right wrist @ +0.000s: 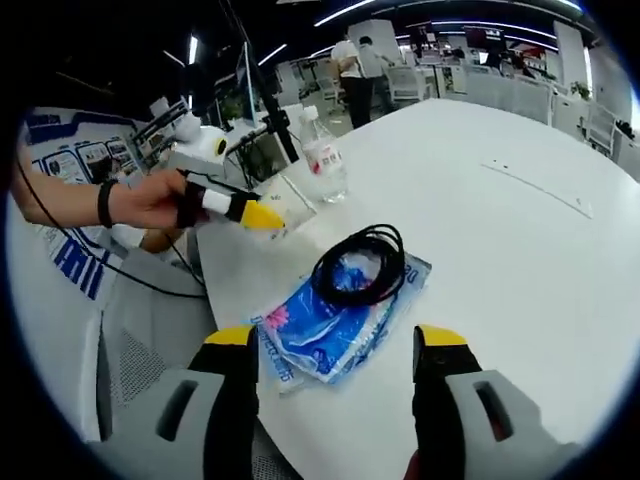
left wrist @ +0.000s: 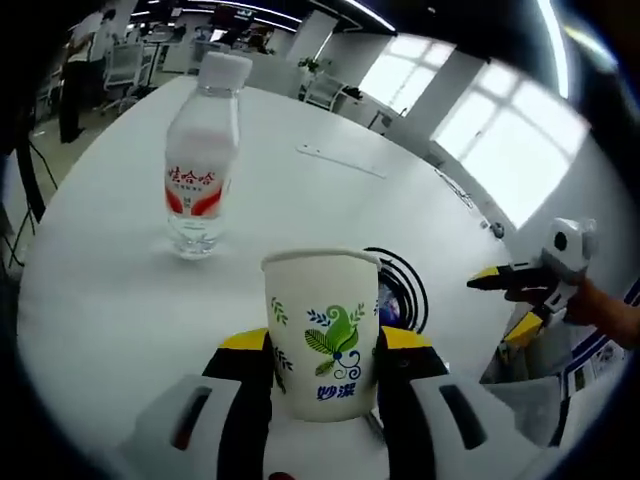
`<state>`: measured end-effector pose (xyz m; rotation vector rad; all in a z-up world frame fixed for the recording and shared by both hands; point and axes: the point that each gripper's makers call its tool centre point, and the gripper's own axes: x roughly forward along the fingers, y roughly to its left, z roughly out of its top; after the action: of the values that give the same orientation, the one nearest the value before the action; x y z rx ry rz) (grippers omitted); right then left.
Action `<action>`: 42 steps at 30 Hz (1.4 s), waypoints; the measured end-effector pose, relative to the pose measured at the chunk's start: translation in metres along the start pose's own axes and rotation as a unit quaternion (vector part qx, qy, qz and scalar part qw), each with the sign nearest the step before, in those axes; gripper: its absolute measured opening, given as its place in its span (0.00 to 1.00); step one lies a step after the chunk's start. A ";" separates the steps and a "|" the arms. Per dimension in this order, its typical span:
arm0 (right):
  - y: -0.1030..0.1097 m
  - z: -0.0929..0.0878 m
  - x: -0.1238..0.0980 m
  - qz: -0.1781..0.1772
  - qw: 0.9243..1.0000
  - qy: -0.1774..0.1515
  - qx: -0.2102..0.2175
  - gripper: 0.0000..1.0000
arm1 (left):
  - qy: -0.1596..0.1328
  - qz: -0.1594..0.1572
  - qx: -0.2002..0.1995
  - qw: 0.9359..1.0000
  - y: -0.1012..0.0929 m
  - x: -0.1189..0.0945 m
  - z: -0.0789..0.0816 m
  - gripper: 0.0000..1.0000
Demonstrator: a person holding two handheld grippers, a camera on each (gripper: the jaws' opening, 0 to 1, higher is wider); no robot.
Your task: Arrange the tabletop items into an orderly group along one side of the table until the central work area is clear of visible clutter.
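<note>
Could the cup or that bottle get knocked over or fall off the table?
Maybe. The left gripper squeezes the paper cup between its jaws; a thin cup could crumple or slip if squeezed too hard. The water bottle stands upright just beyond the cup, so pushing the cup forward might bump and tip it. The blue packet with the black cable coil on top lies near the table edge, so a careless nudge from the open right gripper could slide them off.

Wide white bench [right wrist: 520, 250] open ahead; clear plastic water bottle [left wrist: 202, 160] and coiled black cable [right wrist: 358, 265] on blue packet [right wrist: 320, 335] obstruct.
</note>
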<state>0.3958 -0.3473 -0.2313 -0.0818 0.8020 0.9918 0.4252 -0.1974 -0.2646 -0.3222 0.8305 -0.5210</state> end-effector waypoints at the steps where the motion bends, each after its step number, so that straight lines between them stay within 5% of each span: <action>1: 0.002 0.005 0.003 0.004 1.000 0.000 -0.005 0.61 | 0.000 -0.003 0.001 1.000 -0.002 0.000 0.000 0.40; 6: 0.017 0.039 0.016 0.039 0.999 -0.014 -0.026 0.59 | 0.005 -0.034 0.024 0.999 -0.017 0.005 0.000 0.40; 15: 0.024 0.070 0.029 0.061 0.997 -0.018 -0.050 0.57 | 0.013 -0.078 0.062 0.995 -0.043 0.010 -0.001 0.40; 25: 0.033 0.068 0.042 0.075 0.996 -0.012 -0.040 0.54 | 0.023 -0.111 0.096 0.989 -0.071 0.014 -0.005 0.40; 42: 0.053 0.062 0.047 0.112 0.993 -0.008 -0.028 0.21 | 0.038 -0.140 0.148 0.978 -0.091 0.013 -0.009 0.41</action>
<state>0.4037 -0.2580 -0.2020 -0.0329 0.7800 1.2268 0.3975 -0.2803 -0.2361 -0.1450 0.7718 -0.9148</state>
